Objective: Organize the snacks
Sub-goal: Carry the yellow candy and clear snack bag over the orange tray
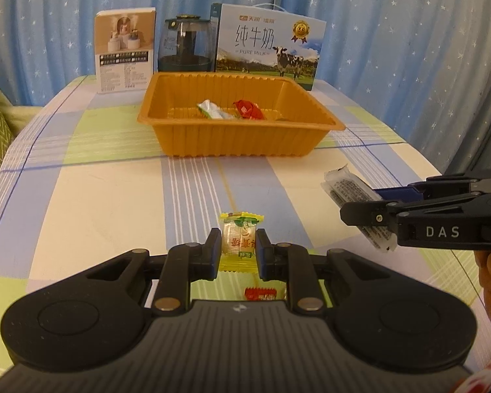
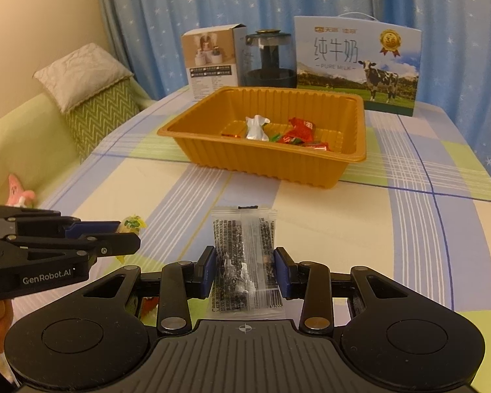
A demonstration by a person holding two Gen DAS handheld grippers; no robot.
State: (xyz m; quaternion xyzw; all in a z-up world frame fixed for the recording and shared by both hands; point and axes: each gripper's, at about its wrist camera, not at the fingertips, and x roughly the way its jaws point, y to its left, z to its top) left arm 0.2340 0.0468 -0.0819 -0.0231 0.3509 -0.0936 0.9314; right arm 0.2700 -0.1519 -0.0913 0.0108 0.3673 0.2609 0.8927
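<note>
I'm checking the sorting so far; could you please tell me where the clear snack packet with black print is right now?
The clear snack packet is clamped in the right gripper, above the checked tablecloth, short of the orange tray.

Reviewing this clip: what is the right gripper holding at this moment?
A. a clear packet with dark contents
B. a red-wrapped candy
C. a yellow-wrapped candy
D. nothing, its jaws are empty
A: in the right wrist view the right gripper has its blue pads pressed on both sides of the clear packet, while the yellow-wrapped candy sits in the left gripper.
</note>
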